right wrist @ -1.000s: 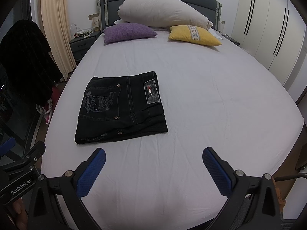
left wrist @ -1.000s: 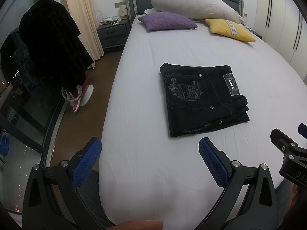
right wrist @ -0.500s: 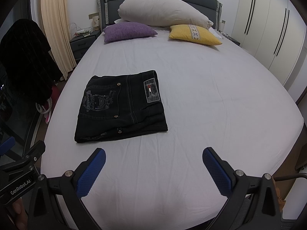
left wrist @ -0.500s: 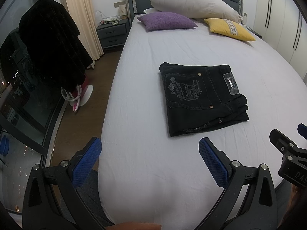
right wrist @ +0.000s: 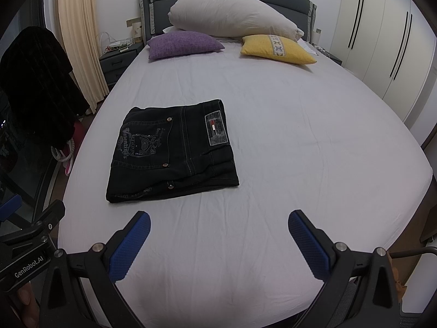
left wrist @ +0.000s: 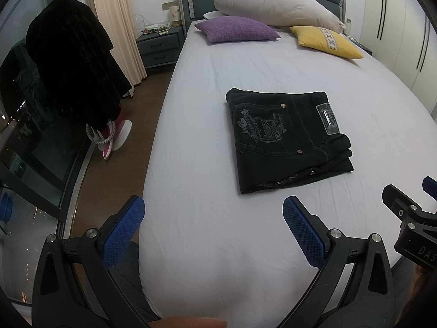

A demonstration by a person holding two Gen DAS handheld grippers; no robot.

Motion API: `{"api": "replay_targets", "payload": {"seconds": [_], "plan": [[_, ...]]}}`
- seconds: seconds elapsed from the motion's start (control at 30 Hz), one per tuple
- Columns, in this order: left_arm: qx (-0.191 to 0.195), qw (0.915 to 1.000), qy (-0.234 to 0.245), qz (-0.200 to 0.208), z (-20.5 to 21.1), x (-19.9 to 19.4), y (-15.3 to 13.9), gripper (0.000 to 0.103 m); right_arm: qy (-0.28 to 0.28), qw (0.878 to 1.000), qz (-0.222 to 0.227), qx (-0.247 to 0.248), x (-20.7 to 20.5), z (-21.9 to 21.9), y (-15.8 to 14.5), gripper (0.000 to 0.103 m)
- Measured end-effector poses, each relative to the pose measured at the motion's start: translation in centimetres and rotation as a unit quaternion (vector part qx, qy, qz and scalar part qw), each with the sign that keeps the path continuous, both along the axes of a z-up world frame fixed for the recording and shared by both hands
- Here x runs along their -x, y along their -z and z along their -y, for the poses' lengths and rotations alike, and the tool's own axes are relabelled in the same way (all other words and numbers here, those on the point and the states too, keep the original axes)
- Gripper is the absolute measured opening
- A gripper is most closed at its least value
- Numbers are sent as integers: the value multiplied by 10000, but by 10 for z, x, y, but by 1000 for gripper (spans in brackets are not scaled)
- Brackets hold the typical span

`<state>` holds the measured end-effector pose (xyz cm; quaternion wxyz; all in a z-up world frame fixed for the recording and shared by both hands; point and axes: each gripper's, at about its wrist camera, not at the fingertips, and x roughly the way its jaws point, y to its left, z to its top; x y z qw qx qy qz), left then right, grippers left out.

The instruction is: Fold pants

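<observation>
Black pants (left wrist: 286,136) lie folded into a compact rectangle on the white bed (left wrist: 218,246), back pocket print and a grey label facing up. They also show in the right wrist view (right wrist: 172,150). My left gripper (left wrist: 213,218) is open and empty, held above the bed's near edge, short of the pants. My right gripper (right wrist: 218,232) is open and empty, also back from the pants near the foot of the bed. The right gripper's body shows at the right edge of the left wrist view (left wrist: 409,218).
A purple cushion (right wrist: 183,43), a yellow cushion (right wrist: 275,49) and a large white pillow (right wrist: 232,16) lie at the headboard. A nightstand (left wrist: 158,46) and dark clothes on a rack (left wrist: 71,63) stand left of the bed. White wardrobes (right wrist: 382,41) line the right wall.
</observation>
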<state>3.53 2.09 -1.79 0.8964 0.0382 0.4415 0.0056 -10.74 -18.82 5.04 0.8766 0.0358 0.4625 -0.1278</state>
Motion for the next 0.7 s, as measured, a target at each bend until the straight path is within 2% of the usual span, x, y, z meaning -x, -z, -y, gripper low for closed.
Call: {"api": "replay_targets", "payload": {"seconds": [0.7], "plan": [[-4, 10000, 59, -15, 2, 1, 3, 103, -4, 10000, -12, 13, 1, 0, 1, 103]]}}
